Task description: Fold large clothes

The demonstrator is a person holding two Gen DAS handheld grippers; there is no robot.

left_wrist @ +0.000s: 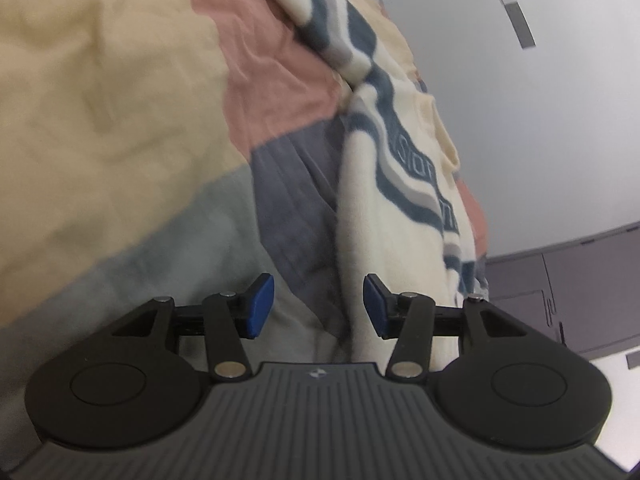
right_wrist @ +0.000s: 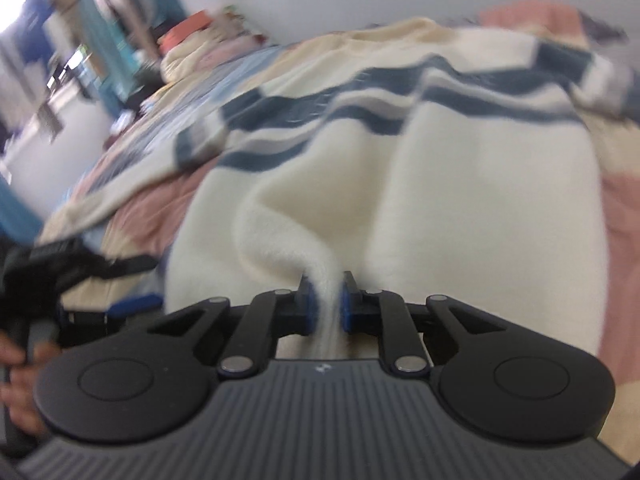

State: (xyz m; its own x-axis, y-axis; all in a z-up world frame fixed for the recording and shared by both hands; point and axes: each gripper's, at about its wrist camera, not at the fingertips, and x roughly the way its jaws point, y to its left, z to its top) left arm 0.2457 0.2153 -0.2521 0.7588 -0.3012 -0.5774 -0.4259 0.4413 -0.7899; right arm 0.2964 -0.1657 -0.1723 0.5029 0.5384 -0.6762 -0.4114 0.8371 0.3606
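Plainly, right tongs (right_wrist: 327, 306) clenched on cream sweater (right_wrist: 480, 184) fold, left tongs (left_wrist: 319, 307) released, gaping.

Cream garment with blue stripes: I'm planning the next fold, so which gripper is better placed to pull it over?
Right. The right gripper already pinches the cream garment; the left gripper is open, gripping nothing.

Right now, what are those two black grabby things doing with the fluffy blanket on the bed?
A person is folding a big cream sweater with blue stripes on a patchwork bedspread. The right gripper has pinched a bunched fold of its fabric tightly. The left gripper is open, with the sweater's edge lying between its blue pads but not squeezed. The fold isn't done yet.
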